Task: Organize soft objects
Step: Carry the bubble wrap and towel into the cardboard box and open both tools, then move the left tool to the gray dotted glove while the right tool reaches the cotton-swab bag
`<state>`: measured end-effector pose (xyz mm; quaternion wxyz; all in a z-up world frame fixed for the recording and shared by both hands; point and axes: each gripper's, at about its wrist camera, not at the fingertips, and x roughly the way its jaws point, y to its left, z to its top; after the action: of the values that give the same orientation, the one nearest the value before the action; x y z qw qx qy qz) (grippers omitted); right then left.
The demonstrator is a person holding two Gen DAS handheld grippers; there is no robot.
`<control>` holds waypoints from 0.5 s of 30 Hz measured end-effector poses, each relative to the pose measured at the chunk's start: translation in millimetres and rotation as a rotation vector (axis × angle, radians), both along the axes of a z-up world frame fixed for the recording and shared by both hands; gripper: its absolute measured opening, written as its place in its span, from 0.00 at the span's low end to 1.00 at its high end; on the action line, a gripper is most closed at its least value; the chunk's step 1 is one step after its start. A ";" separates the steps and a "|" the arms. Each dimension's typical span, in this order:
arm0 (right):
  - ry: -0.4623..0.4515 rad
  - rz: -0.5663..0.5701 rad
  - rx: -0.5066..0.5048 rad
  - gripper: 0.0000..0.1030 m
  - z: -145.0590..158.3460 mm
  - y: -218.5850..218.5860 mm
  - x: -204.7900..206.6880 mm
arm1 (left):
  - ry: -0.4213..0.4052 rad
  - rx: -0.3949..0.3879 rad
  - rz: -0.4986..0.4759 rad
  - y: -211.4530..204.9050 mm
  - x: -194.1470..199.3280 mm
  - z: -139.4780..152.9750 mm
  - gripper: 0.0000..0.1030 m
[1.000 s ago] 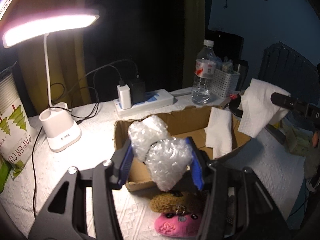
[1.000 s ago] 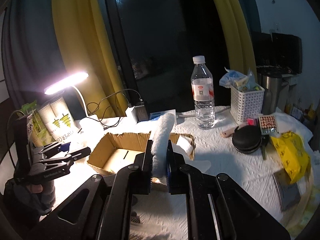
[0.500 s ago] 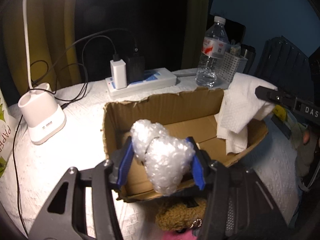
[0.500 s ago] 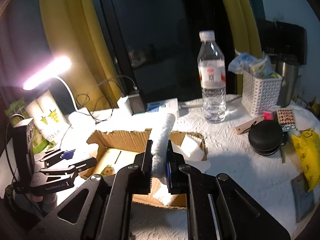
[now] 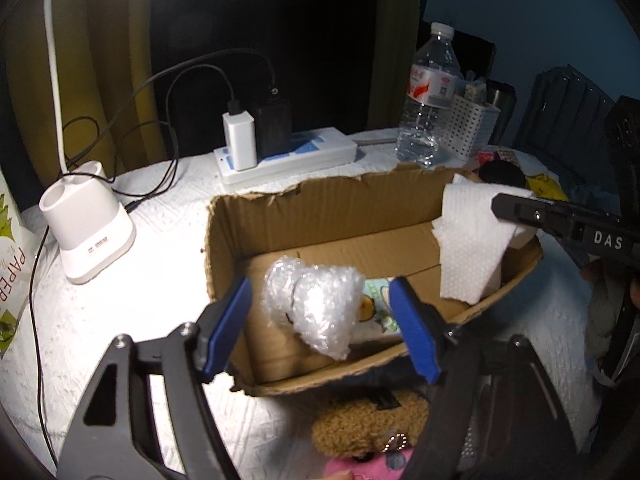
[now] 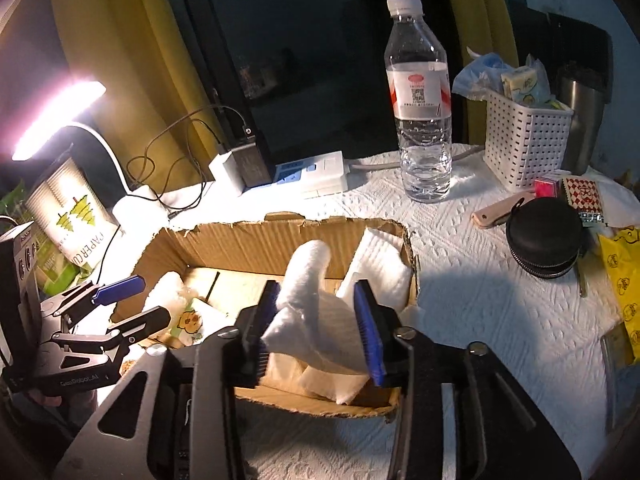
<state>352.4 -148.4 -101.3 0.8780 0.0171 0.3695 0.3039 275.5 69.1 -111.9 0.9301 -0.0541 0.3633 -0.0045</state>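
The left gripper (image 5: 320,322) hangs over the near wall of the torn cardboard box (image 5: 324,208), its jaws apart after just opening; the wad of bubble wrap (image 5: 316,312) sits between the blue pads with a gap on each side, inside the box. Whether it rests on the box floor or still hangs cannot be told.

The right gripper (image 6: 316,326) reaches over the other end of the box (image 6: 280,236). Its jaws have just been opening too, and a folded white paper towel (image 6: 316,316) stands between them, its lower end among other sheets on the box floor. The left pad seems to brush the towel; the right pad stands clear.

A small printed packet (image 5: 376,308) lies on the box floor, half hidden behind the bubble wrap. Just in front of the box lie a brown plush toy (image 5: 372,424) and a pink one (image 5: 360,466), both partly covered by the left gripper's frame and cut off at the picture's edge.

On the white-covered surface (image 6: 480,304) around the box stand a desk lamp (image 5: 86,232), a power strip (image 5: 288,156) with chargers and trailing cables, a water bottle (image 6: 420,96), a white basket (image 6: 524,140), a round black case (image 6: 544,248) and a yellow bag (image 6: 622,280). A paper-cup pack (image 6: 72,216) stands at the far left, partly cut off.
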 end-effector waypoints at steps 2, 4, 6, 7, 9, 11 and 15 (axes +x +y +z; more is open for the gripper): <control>-0.007 -0.004 0.004 0.43 4.3 -2.9 -3.6 | -0.016 -0.001 0.006 0.5 -3.9 5.4 0.73; -0.016 -0.008 0.007 0.43 9.1 -5.6 -7.2 | -0.033 0.002 0.008 -0.3 -9.0 11.1 0.73; -0.026 -0.011 0.012 0.43 14.5 -8.8 -12.8 | -0.052 0.008 0.008 -2.0 -15.0 15.8 0.74; -0.029 -0.012 0.013 0.43 16.1 -9.5 -14.5 | -0.061 0.010 0.008 -3.0 -18.6 18.2 0.75; -0.040 -0.014 0.017 0.44 20.2 -12.4 -20.9 | -0.075 0.007 0.003 -5.5 -26.2 22.6 0.76; -0.046 -0.012 0.021 0.44 23.4 -15.0 -26.9 | -0.087 0.007 -0.001 -8.5 -33.8 26.3 0.78; -0.063 -0.004 0.022 0.44 29.4 -18.8 -43.1 | -0.107 0.006 -0.010 -14.7 -47.9 32.8 0.82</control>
<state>309.3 -167.1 -71.8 0.8895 0.0180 0.3384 0.3064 227.6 54.4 -79.1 0.9483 -0.0491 0.3134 -0.0110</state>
